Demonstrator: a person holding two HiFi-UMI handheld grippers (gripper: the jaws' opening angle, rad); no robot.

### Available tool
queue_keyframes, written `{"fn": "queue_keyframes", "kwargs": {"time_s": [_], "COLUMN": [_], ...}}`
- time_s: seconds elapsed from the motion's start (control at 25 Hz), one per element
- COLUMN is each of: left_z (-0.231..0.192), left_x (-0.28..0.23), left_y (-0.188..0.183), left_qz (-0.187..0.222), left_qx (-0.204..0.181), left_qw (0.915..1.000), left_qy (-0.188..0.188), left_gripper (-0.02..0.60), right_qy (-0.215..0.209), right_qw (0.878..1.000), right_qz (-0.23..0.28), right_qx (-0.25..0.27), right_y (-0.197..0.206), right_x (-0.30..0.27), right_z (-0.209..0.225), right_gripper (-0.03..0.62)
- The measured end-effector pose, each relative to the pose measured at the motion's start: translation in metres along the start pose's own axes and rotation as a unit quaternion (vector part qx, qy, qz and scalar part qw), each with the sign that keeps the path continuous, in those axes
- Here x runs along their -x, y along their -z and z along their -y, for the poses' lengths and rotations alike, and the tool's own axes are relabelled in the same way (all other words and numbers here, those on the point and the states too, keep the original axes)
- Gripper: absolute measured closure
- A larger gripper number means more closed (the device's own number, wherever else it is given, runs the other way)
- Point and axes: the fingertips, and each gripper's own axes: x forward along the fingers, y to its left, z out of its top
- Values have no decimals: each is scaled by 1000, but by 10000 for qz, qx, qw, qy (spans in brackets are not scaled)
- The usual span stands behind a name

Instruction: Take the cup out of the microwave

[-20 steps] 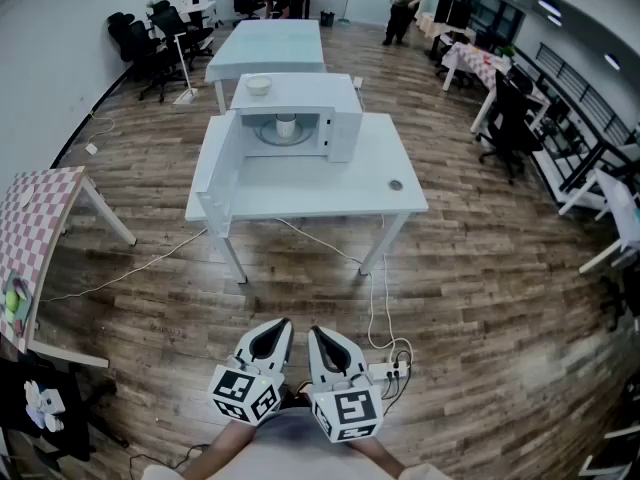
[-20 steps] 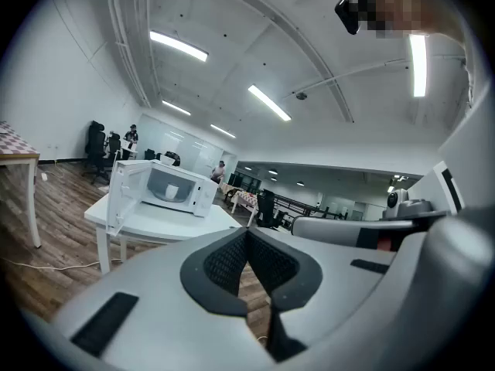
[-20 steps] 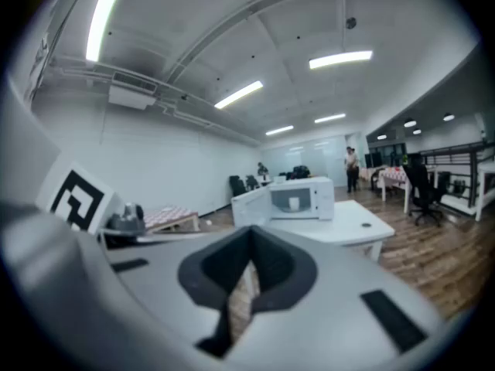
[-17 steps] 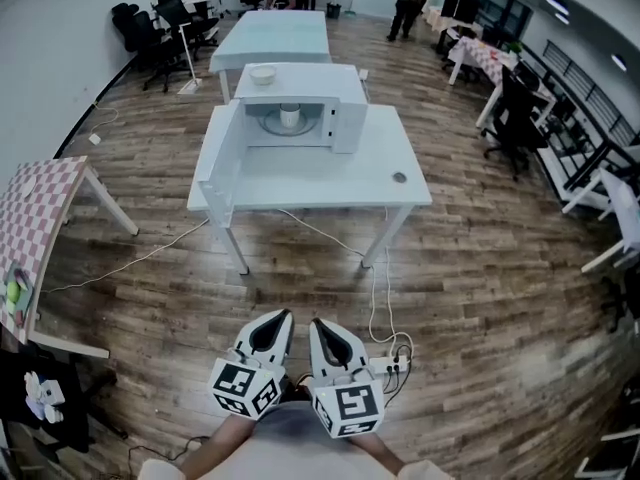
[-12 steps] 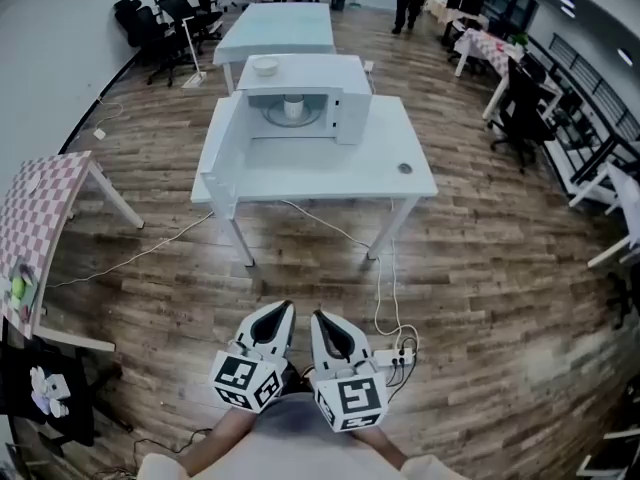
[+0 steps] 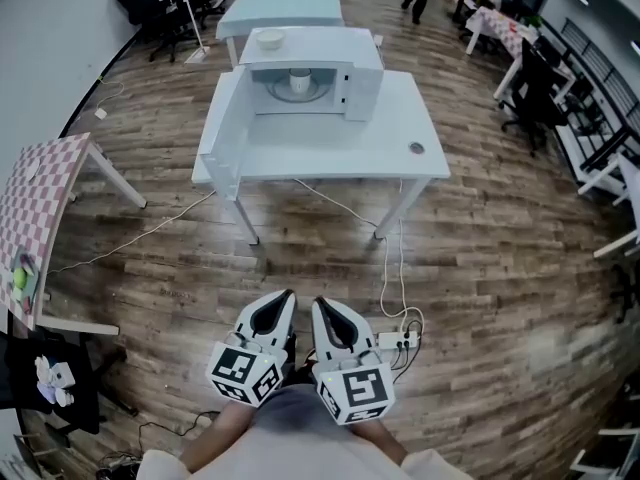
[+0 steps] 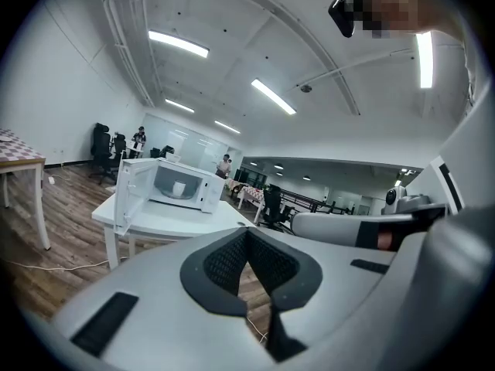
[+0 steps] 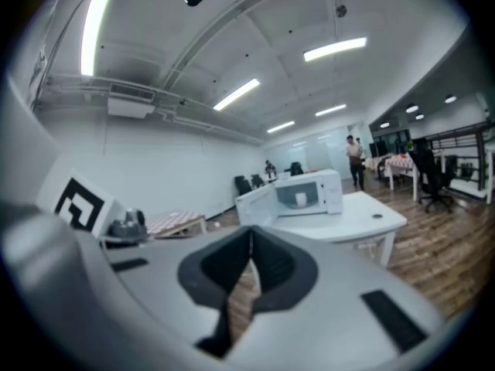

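The white microwave (image 6: 312, 68) stands at the back of a white table (image 6: 330, 158), well ahead of me. Its door (image 6: 225, 140) hangs open to the left. A small white cup (image 6: 299, 76) sits inside on the turntable, and shows too in the left gripper view (image 7: 179, 189) and the right gripper view (image 8: 299, 199). My left gripper (image 6: 286, 299) and right gripper (image 6: 320, 306) are held side by side close to my body, far from the table. Both are shut with nothing between their fingers, as the left gripper (image 7: 247, 233) and right gripper (image 8: 251, 235) show in their own views.
A white bowl (image 6: 270, 38) rests on top of the microwave. A cable runs from the table to a power strip (image 6: 392, 342) on the wooden floor near my grippers. A checkered table (image 6: 40, 218) stands at the left, another white table (image 6: 285, 3) and office chairs (image 6: 150, 8) lie behind.
The table and microwave have come nearer and lower in the head view as I step toward them. Both grippers stay shut and together in front of my body.
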Motion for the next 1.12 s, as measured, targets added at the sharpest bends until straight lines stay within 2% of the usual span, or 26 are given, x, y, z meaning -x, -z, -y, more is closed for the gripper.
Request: {"fn": "queue_keyframes", "kwargs": {"time_s": [0.72, 1.12], "left_z": [-59, -89], "left_x": [-45, -81], "left_y": [-39, -53], "left_qz": [125, 38], "left_qx": [189, 301], "left_qw": [9997, 9994], "left_qy": [-41, 137], "left_gripper": [566, 566], "right_qy": [-38, 27], "right_qw": [9998, 9996], "right_qz": [-143, -239], "right_qx": [148, 131], "right_y": [-20, -27], "right_x": [-81, -130], "right_z": [9, 24], "right_gripper": [571, 571]}}
